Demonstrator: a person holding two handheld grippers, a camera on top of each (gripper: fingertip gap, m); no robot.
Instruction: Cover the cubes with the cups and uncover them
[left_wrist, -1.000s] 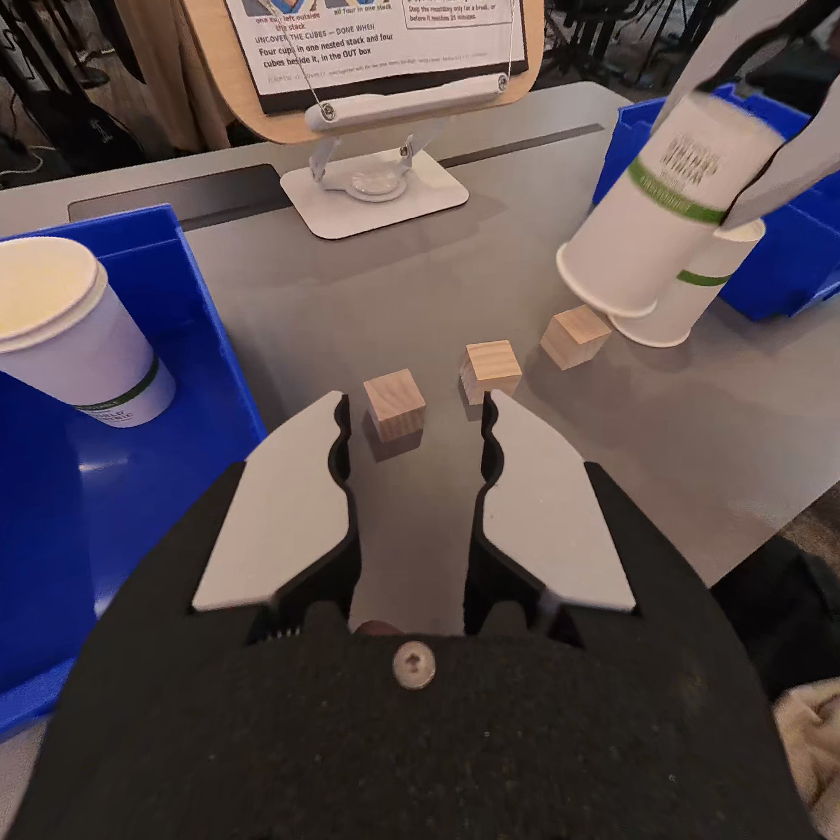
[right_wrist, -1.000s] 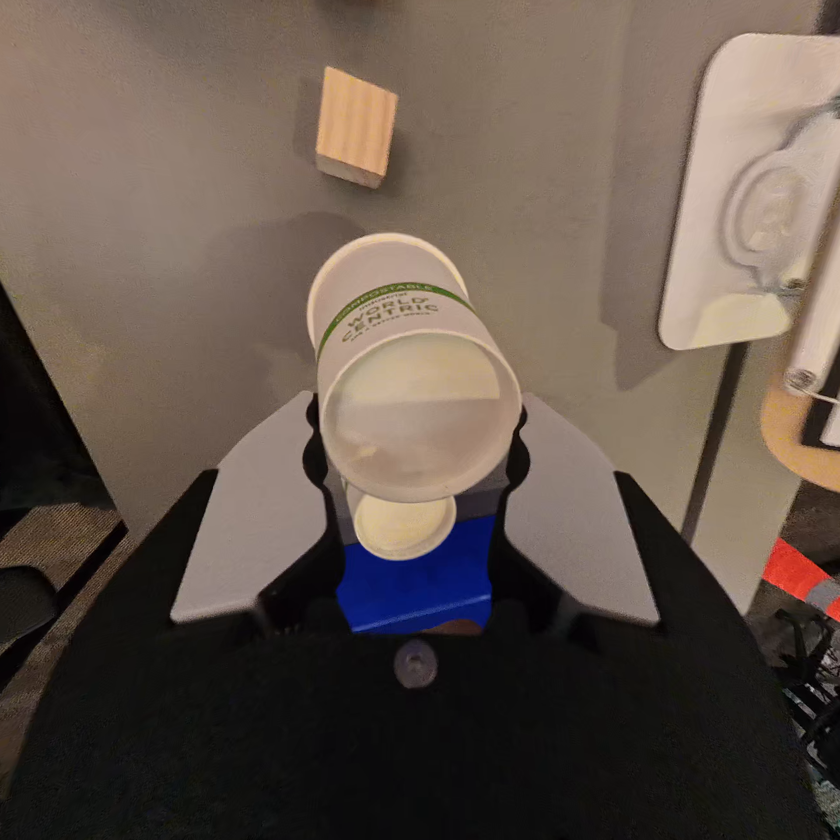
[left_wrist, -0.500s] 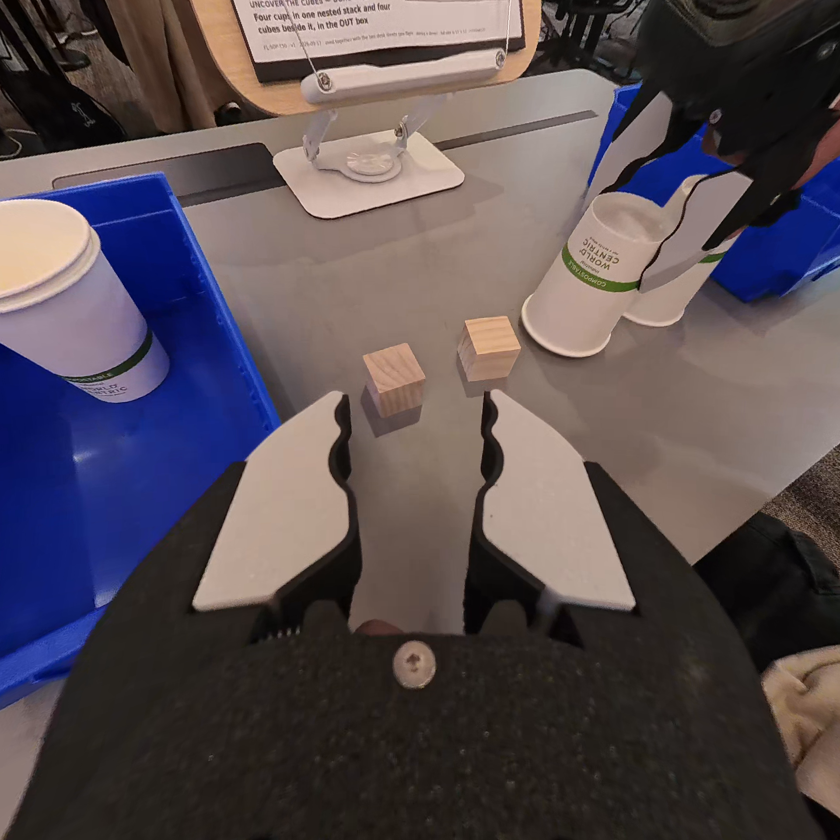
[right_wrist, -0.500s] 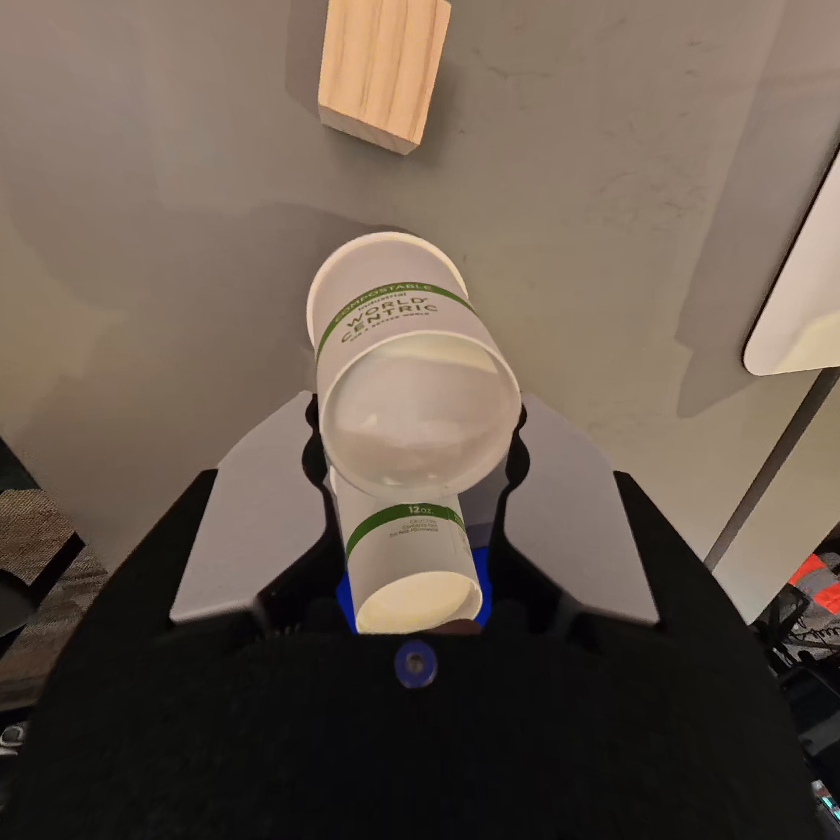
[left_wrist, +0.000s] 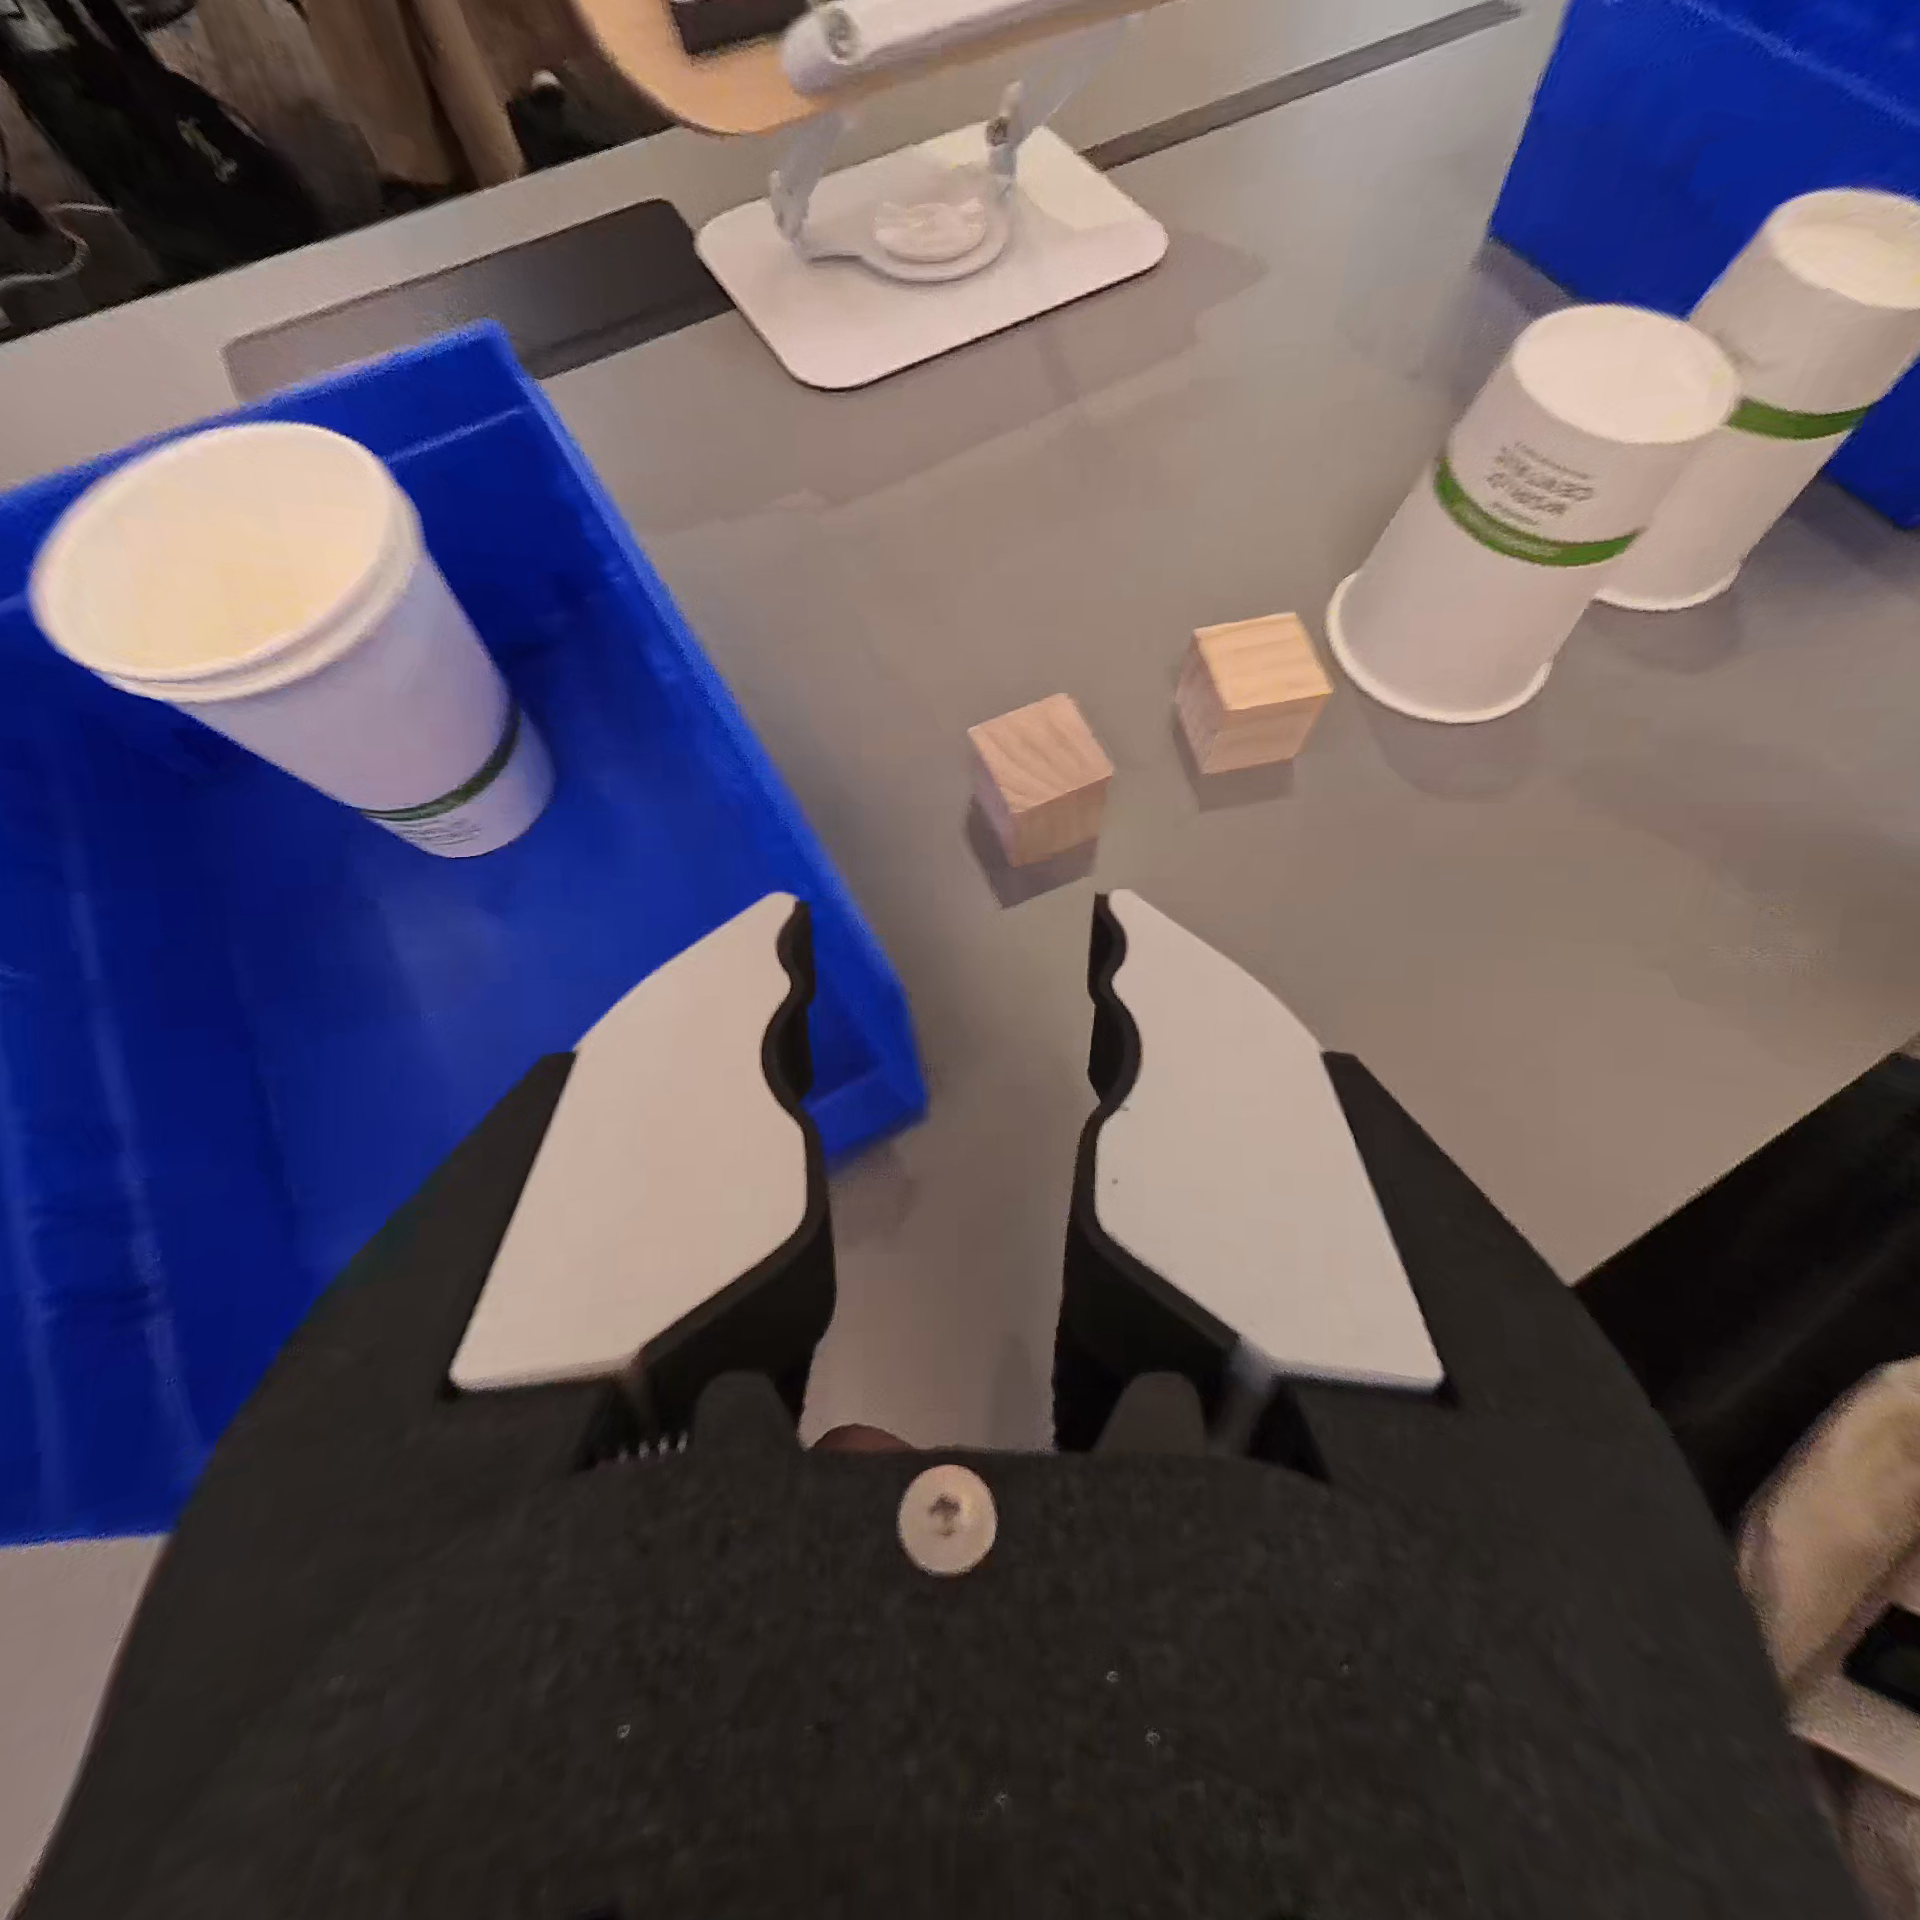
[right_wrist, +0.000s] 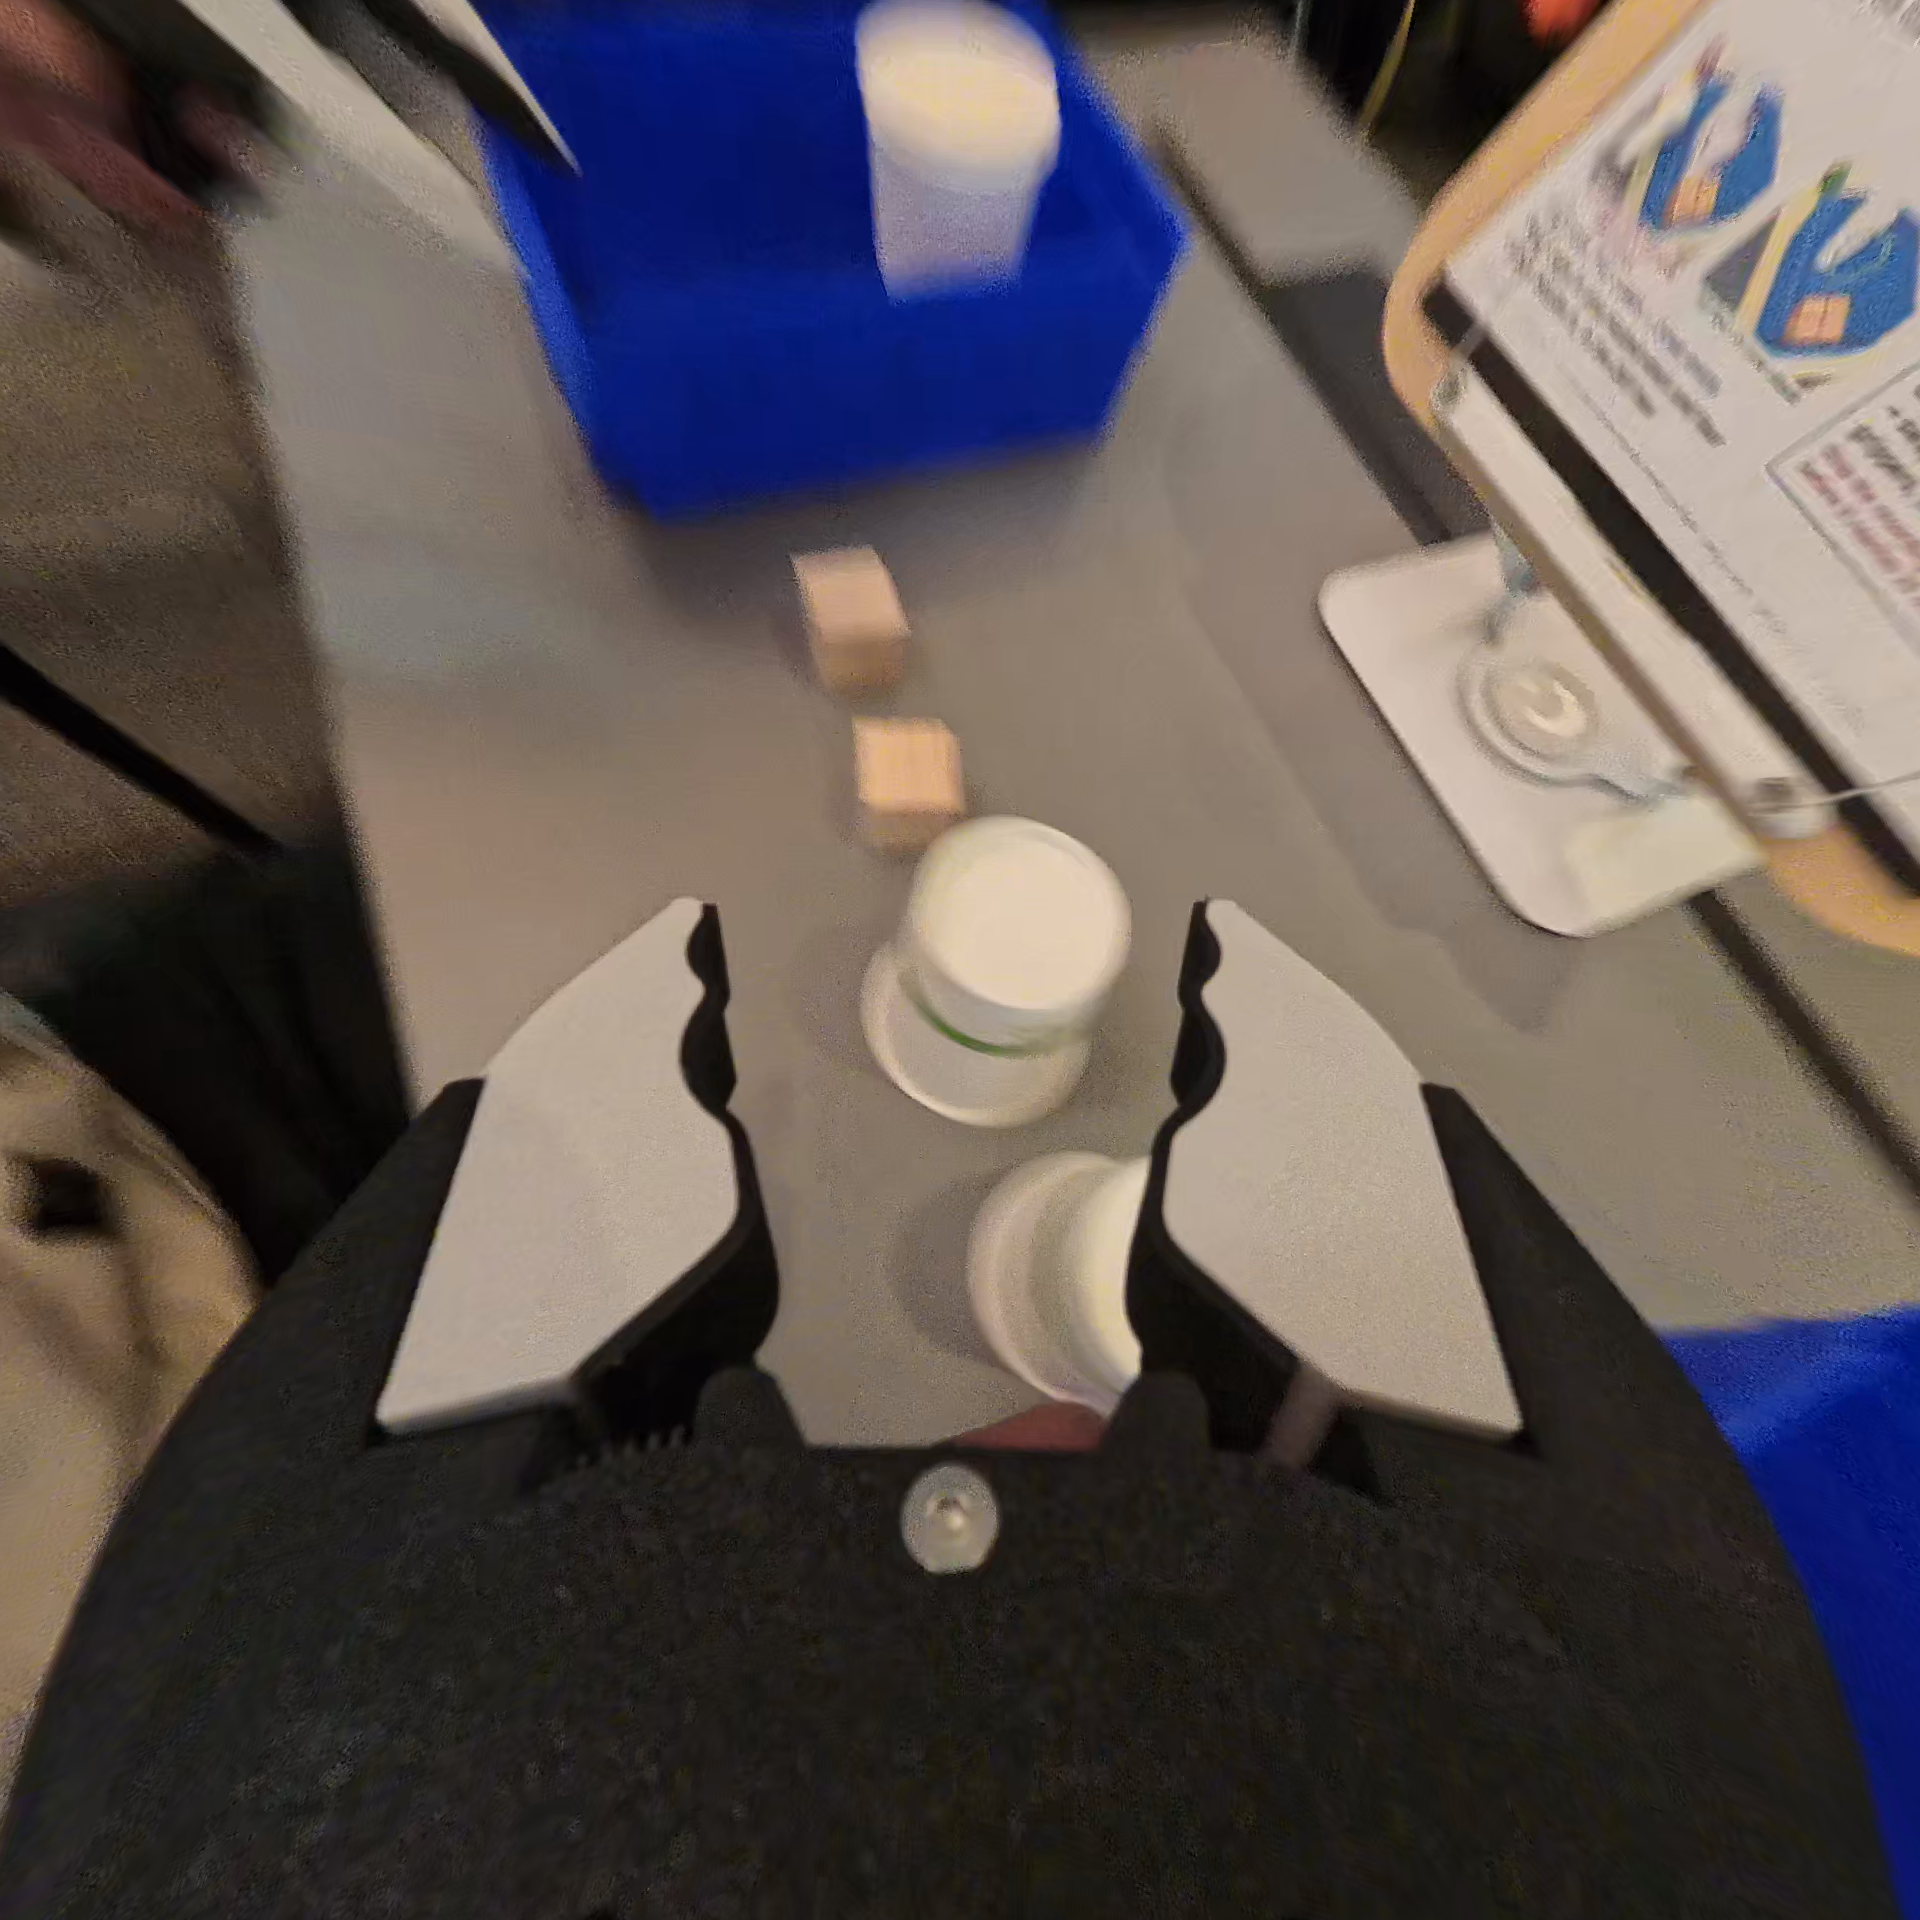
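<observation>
Two wooden cubes (left_wrist: 1039, 774) (left_wrist: 1252, 691) sit bare on the grey table (left_wrist: 1507, 966). Two white paper cups stand upside down to their right, one (left_wrist: 1517, 520) beside the cubes and one (left_wrist: 1766, 405) behind it. Upright nested cups (left_wrist: 281, 623) stand in the left blue bin (left_wrist: 312, 1039). My left gripper (left_wrist: 943, 920) is open and empty, just short of the nearer cube. My right gripper (right_wrist: 954, 914) is open and empty above the two upside-down cups (right_wrist: 1003, 966) (right_wrist: 1060, 1268); both cubes (right_wrist: 906, 779) (right_wrist: 850, 615) lie beyond them.
A clipboard stand (left_wrist: 925, 239) with a sheet is at the table's back. A second blue bin (left_wrist: 1714, 135) is at the right, behind the upside-down cups. The table's near edge (left_wrist: 1662, 1195) runs at the lower right.
My right gripper set its cup upside down over the third cube, let go and pulled back. My left gripper drew back and swung left toward the bin, still open.
</observation>
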